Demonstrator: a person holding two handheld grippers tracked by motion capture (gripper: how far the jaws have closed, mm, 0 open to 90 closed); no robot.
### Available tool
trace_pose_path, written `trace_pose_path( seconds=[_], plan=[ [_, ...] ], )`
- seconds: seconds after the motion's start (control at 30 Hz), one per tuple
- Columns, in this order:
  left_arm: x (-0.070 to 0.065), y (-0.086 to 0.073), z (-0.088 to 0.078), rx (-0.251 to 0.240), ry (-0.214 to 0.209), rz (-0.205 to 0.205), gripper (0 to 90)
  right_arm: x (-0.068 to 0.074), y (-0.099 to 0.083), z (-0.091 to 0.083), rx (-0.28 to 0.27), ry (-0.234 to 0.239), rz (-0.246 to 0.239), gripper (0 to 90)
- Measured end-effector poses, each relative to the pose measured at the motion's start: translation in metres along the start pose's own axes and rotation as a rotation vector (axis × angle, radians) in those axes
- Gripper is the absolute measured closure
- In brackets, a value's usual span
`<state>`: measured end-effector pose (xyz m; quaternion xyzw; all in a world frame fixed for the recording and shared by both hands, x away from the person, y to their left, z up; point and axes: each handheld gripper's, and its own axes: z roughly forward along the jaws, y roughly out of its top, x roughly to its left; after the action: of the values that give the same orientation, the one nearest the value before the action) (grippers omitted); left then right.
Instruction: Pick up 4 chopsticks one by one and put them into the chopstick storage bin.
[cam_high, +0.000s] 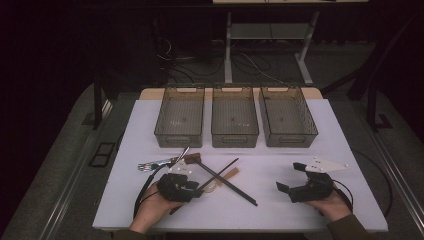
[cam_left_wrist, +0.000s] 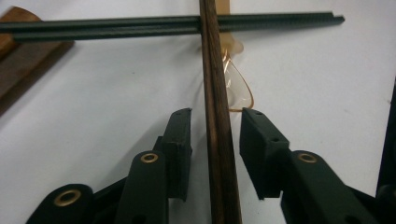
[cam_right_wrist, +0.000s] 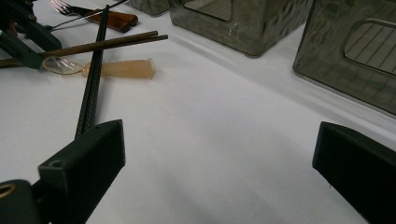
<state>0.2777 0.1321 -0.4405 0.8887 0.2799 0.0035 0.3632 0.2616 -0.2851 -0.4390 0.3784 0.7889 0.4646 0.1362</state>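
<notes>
left gripper jaws astride brown chopsticks, not pressing

Matt brown wooden chopsticks, matt black ribbed chopsticks, translucent glossy plastic spoon, smooth white table.

Dim room, one lit white counter

Beyond the tools, the counter runs back to a wooden edge strip, and past that everything goes dark. A grey carpeted floor wraps both sides of the counter. Farther back from the tools, a pale metal desk frame stands on the floor, loose cables tangled around its legs. The back wall is too dark to read.
</notes>
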Motion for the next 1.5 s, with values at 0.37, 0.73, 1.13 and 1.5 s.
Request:
trace_pose_path(
  seconds=[0.37, 0.73, 1.13, 1.5],
  plan=[
    [-0.002, 0.001, -0.001, 0.009, 0.026, 0.035, 76.4, 0.0, 0.0, 0.0, 0.0, -0.001, 0.001, 2.2],
    [0.004, -0.001, -0.007, 0.001, 0.095, 0.028, 78.1, -0.001, 0.0, -0.001, -0.004, 0.0, 0.0, 2.2],
    [0.008, -0.004, -0.006, 0.023, 0.136, 0.026, 74.4, -0.001, 0.0, -0.001, -0.003, -0.001, 0.002, 2.2],
    [0.007, -0.004, -0.01, -0.02, 0.112, 0.008, 61.9, -0.001, 0.0, -0.002, -0.004, -0.002, 0.002, 2.2]
  ],
)
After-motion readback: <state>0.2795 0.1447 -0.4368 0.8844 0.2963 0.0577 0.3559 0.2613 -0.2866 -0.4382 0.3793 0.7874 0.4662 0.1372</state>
